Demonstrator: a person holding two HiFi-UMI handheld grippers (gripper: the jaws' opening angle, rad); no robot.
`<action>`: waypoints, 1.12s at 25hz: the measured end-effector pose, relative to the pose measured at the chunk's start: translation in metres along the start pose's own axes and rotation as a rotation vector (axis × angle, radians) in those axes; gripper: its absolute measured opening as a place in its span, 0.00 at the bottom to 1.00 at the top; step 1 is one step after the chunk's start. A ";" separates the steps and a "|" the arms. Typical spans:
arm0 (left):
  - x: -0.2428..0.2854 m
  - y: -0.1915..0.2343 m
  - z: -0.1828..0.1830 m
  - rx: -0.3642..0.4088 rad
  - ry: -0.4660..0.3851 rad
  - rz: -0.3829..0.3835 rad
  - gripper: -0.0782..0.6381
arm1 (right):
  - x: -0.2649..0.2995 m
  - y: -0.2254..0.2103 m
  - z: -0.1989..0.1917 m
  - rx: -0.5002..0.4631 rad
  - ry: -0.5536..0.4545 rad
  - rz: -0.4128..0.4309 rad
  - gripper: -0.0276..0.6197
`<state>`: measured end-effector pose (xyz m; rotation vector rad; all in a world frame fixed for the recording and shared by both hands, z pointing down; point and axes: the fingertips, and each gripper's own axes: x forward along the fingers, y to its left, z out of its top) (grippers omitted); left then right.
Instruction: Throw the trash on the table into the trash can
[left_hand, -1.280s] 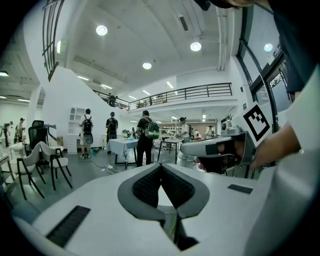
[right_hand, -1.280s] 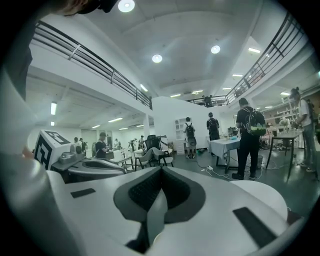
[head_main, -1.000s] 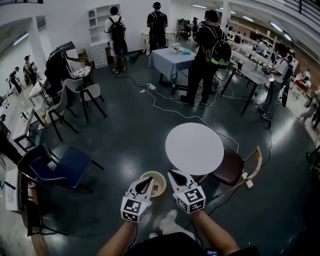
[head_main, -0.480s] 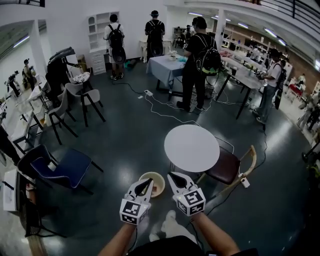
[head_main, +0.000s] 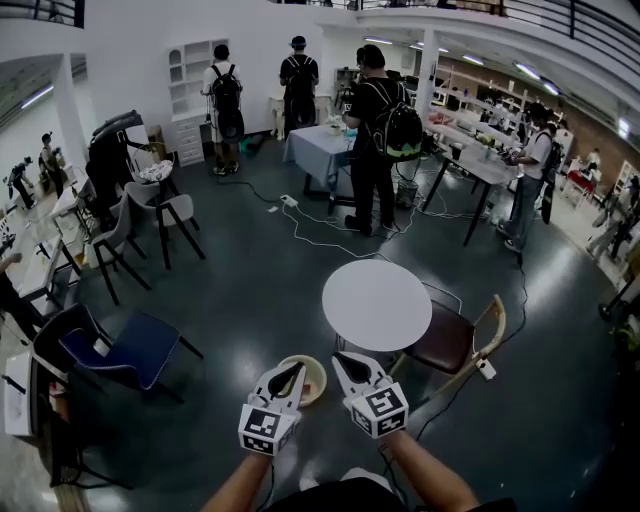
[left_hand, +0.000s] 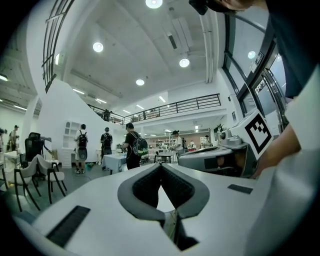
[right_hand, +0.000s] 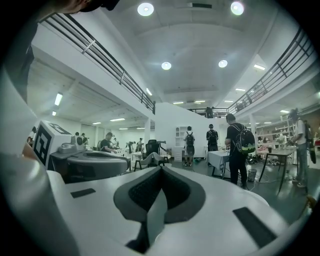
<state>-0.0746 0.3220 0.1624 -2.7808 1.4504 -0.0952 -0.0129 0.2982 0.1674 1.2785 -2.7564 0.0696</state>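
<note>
In the head view a round white table stands just ahead of me, and its top shows nothing lying on it. On the floor at its near left sits a round cream trash can with something dark inside. My left gripper hangs over the can's near edge, shut and empty. Beside it my right gripper is also shut and empty, pointing toward the table. In the left gripper view the left gripper shows closed jaws with nothing between them, and the right gripper looks the same in its own view.
A brown-seated wooden chair stands right of the table and a blue chair at my left. Cables run across the dark floor. Several people with backpacks stand at tables farther back.
The view has shifted slightly, so the table and the people sit a little higher and further left, and the white shoes at the bottom have slipped from sight. Both grippers stay shut, side by side.
</note>
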 end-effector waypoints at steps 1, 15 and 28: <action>0.002 -0.002 0.005 0.000 -0.004 -0.001 0.13 | -0.001 -0.002 0.002 -0.004 -0.002 -0.003 0.07; 0.027 -0.025 0.030 0.006 -0.050 -0.008 0.13 | -0.020 -0.030 0.029 -0.029 -0.017 0.002 0.07; 0.021 -0.033 0.038 -0.007 -0.047 0.013 0.13 | -0.023 -0.023 0.024 -0.029 -0.014 0.024 0.07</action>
